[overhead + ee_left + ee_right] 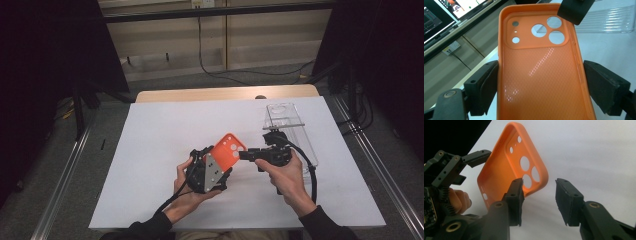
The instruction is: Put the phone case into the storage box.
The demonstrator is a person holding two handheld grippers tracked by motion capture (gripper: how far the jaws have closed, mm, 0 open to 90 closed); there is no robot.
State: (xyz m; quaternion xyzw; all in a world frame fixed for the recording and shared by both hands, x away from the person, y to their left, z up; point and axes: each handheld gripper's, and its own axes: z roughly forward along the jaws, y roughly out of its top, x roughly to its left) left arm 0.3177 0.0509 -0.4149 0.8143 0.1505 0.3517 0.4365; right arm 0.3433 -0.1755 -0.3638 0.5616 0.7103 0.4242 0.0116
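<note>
An orange phone case (229,151) with round camera holes is held up above the white sheet. My left gripper (217,167) is shut on it, one jaw pressed to each long side. In the left gripper view the case (541,75) shows its hollow inside, camera holes far from the jaws. My right gripper (245,155) is open, its tips level with the case's camera-end corner. In the right gripper view, that corner (541,178) lies just beyond the gap of my right gripper (539,200), the left finger (515,197) overlapping the case's edge. The left gripper (456,162) shows at the left.
A clear plastic tray (290,125) lies on the white sheet (165,130) at the back right, behind my right hand; it also shows as the ribbed tray (606,20). The wooden table edge (225,93) runs behind. Monitors (439,15) stand off the table.
</note>
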